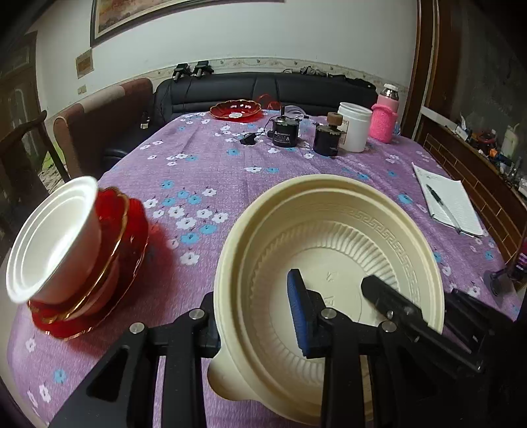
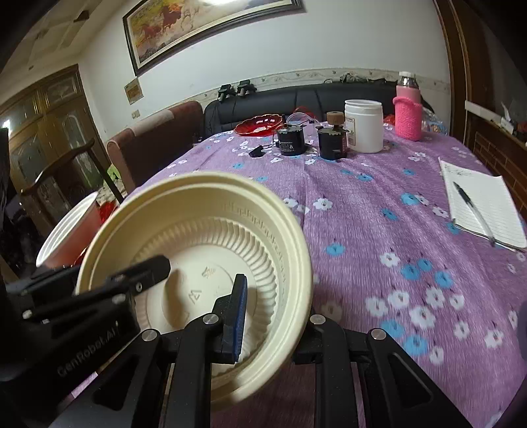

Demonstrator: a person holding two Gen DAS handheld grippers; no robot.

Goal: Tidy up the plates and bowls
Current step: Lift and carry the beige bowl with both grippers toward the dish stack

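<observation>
Floral purple tablecloth (image 1: 210, 171) in a living room with a black sofa (image 1: 263, 89).
Left gripper (image 1: 253, 316) and right gripper (image 2: 273, 316) each pinch the cream bowl (image 1: 329, 250) by its rim.

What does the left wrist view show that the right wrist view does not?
Only the left wrist view: the red plates stacked under the white bowl, seen whole.
Only the right wrist view: the horse painting and the wooden cabinet.
Both: the cream bowl clamped by both grippers, the notebook with its pen, and the white jar.
</observation>
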